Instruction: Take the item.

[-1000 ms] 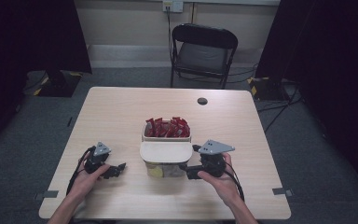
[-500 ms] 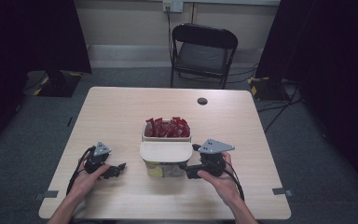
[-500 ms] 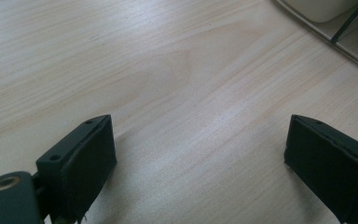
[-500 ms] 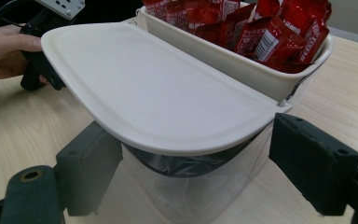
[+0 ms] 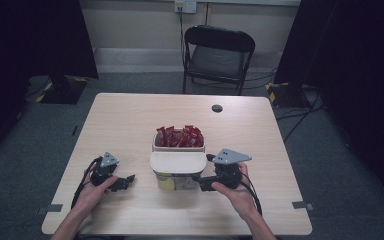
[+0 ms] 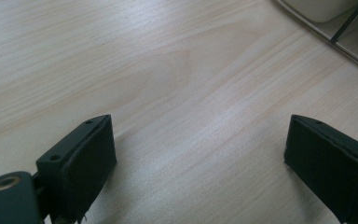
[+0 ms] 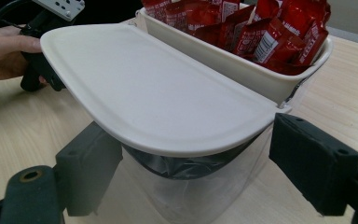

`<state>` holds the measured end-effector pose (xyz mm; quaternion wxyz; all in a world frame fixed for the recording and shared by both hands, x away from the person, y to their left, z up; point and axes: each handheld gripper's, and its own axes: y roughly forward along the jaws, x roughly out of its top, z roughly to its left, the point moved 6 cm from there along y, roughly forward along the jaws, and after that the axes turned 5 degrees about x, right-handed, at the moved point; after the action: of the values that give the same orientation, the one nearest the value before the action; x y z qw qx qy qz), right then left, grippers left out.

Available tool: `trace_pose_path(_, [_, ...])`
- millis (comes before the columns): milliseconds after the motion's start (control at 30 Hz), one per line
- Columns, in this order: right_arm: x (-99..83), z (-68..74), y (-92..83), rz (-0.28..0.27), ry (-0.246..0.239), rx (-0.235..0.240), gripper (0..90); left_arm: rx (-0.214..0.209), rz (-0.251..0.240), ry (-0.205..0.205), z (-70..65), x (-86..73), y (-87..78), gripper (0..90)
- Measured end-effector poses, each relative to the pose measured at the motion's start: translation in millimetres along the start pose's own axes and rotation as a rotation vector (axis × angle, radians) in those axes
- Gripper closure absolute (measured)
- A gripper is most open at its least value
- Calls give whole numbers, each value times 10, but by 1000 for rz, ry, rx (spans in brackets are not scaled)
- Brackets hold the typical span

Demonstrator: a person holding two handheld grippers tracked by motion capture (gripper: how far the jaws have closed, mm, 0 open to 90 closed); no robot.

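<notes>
Tongs on the right (image 5: 203,182) stand spread at the clear bin (image 7: 200,186), gripping nothing; tongs on the left (image 6: 200,154) rest released over bare worktop (image 6: 168,70).

Judging by the pose, the step in hand is the approach to the bin under its cream lid (image 7: 154,98): the bin's wall sits between the right jaws, just ahead, pads apart from it. Next comes a short push forward and a squeeze below the lid's overhanging rim. Behind the lid, a tray of red sachets (image 7: 261,32) stands close, so room is tight there; the left tongs, well apart, have open worktop all round.
</notes>
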<state>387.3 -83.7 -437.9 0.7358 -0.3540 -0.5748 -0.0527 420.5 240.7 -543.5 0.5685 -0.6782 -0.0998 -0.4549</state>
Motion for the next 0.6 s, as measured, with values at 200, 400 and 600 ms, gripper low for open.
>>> trace_pose_path(200, [15,1,-3,-2,2,-2,168,1,0,0,0,0,-1,81])
trace_pose_path(400, [31,-5,6,-4,-1,-3,167,0,0,0,0,-1,-1,81])
trace_pose_path(600, [34,-10,4,-6,1,0,169,1,0,0,0,0,0,81])
